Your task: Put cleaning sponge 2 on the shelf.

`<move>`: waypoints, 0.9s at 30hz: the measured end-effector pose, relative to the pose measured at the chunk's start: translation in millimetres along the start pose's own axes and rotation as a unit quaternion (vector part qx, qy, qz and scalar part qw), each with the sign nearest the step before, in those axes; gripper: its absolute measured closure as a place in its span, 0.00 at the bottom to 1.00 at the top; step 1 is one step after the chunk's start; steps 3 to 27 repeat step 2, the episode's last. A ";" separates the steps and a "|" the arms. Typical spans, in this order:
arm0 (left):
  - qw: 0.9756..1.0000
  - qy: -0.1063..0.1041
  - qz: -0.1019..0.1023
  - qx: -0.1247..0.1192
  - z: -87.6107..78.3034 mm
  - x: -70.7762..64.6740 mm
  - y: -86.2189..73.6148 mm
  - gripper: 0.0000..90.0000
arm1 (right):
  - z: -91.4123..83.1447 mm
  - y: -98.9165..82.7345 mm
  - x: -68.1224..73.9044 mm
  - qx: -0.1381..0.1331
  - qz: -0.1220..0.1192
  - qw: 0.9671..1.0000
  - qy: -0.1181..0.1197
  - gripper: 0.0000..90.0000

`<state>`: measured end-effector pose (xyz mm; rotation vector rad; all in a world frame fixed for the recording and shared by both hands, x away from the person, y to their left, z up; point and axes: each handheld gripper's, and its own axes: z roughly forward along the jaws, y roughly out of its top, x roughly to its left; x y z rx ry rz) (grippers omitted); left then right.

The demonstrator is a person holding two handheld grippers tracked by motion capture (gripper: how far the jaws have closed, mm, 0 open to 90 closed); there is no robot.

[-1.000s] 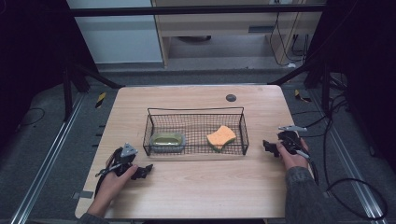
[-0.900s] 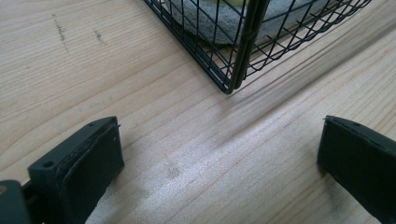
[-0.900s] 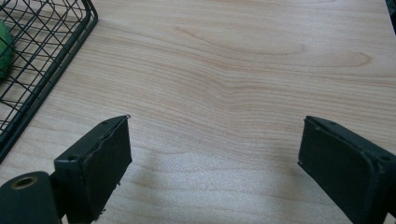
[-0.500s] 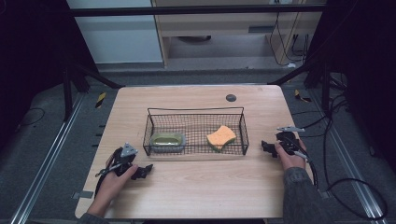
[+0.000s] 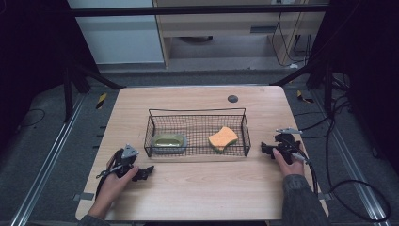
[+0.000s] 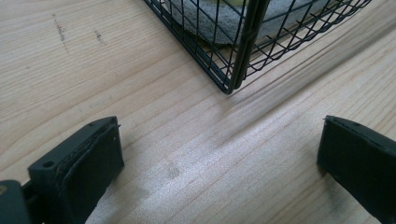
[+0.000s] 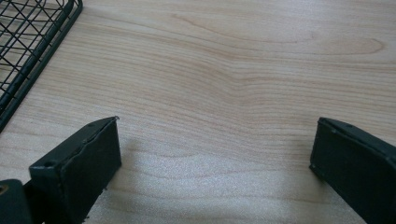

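A black wire basket (image 5: 197, 113) stands mid-table. Inside it, a grey dish (image 5: 169, 142) with something green sits at the left and an orange sponge (image 5: 223, 138) lies at the right. My left gripper (image 5: 147, 172) rests on the table in front of the basket's near left corner (image 6: 231, 70). It is open, with only bare wood between its fingers. My right gripper (image 5: 264, 150) lies just right of the basket, whose corner (image 7: 32, 42) shows in the right gripper view. Its jaws have just been opening and stand wide apart with nothing between them.
The wooden table (image 5: 202, 193) has bare room in front of the basket and behind it. A small dark disc (image 5: 232, 98) is set in the far part of the top. Cables trail off the right edge, and dark frame legs stand at both sides.
The right hand has shifted slightly toward the near edge beside the basket. The left hand has not moved.
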<state>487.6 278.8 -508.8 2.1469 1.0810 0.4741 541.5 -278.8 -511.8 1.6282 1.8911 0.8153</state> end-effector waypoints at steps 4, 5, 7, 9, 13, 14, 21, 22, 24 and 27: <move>1.000 0.000 0.000 0.000 0.0 0.0 0.1 0.00 | 0.1 0.0 0.6 0.000 0.003 1.000 -0.002 0.01; 1.000 0.000 0.000 0.000 0.0 0.0 0.1 0.00 | 0.1 0.0 0.6 0.000 0.003 1.000 -0.002 0.01; 1.000 0.000 0.000 0.000 0.0 0.0 0.1 0.00 | 0.1 0.0 0.6 0.000 0.003 1.000 -0.002 0.01; 1.000 0.000 0.000 0.000 0.0 0.0 0.1 0.00 | 0.1 0.0 0.6 0.000 0.003 1.000 -0.002 0.01; 1.000 0.000 0.000 0.000 0.0 0.0 0.1 0.00 | 0.1 0.0 0.6 0.000 0.003 1.000 -0.002 0.01; 1.000 0.000 0.000 0.000 0.0 0.0 0.1 0.00 | 0.1 0.0 0.6 0.000 0.003 1.000 -0.002 0.01; 1.000 0.000 0.000 0.000 0.0 0.0 0.1 0.00 | 0.1 0.0 0.6 0.000 0.003 1.000 -0.002 0.01; 1.000 0.000 0.000 0.000 0.0 0.0 0.1 0.00 | 0.1 0.0 0.6 0.000 0.003 1.000 -0.002 0.01; 1.000 0.000 0.000 0.000 0.0 0.0 0.1 0.00 | 0.1 0.0 0.6 0.000 0.003 1.000 -0.002 0.01; 1.000 0.000 0.000 0.000 0.0 0.0 0.1 0.00 | 0.1 0.0 0.6 0.000 0.003 1.000 -0.002 0.01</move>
